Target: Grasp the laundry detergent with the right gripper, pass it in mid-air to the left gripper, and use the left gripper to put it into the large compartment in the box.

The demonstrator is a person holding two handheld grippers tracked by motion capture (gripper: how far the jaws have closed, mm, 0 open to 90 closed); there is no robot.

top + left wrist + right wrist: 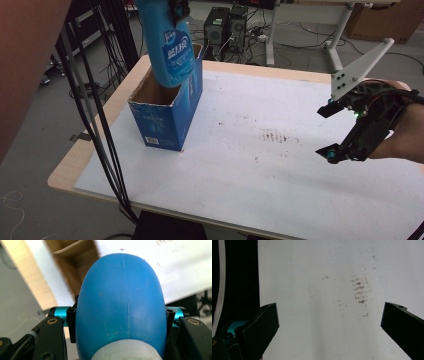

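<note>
Grey floor (40, 125), kinda dim. Wood-edged desk (75, 160) under a white sheet (280, 165), black cables (95, 115) hanging left, PC towers (225, 25) and cardboard box (385, 20) out back.

Left gripper (120, 317): jaws clamped on load, raised at far left. Right gripper (327, 132): jaws wide apart, held level above the table.

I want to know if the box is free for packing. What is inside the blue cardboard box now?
The lower end of the blue bottle hangs in the open top of the blue cardboard box. Brown inner walls show beside it. The bottom of the box is hidden by its front wall and the bottle.
</note>
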